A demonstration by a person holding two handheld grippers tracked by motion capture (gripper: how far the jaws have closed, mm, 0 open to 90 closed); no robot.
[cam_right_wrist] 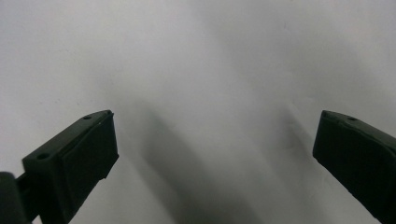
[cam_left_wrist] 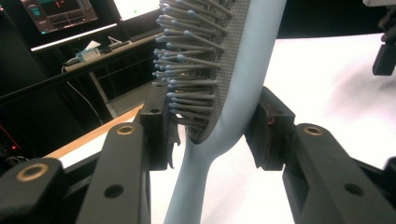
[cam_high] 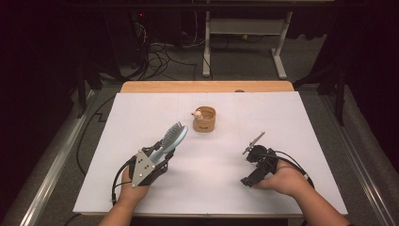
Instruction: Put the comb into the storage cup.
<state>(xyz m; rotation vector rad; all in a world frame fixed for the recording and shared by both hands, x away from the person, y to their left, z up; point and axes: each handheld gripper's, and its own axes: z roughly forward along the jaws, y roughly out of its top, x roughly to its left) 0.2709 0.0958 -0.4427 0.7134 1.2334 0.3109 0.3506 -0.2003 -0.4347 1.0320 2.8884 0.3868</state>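
A light blue hairbrush (cam_high: 175, 134) with grey, blue-tipped bristles is held above the white table (cam_high: 141, 188). My left gripper (cam_high: 164, 153) is shut on it where the head narrows into the handle, and the head points up toward the far side. In the left gripper view one pad presses the bristles and the other the smooth back of the hairbrush (cam_left_wrist: 238, 88), between the tips of the left gripper (cam_left_wrist: 212, 128). My right gripper (cam_high: 247, 165) is at the right, low over the table. In its own view the right gripper (cam_right_wrist: 215, 144) is open, with bare table between the jaws.
A small tan round cup (cam_high: 205, 119) with a little white object at its rim stands near the middle of the table, farther away than both grippers. A wooden edge (cam_high: 207, 86) runs along the far side. Cables and table legs lie on the floor beyond.
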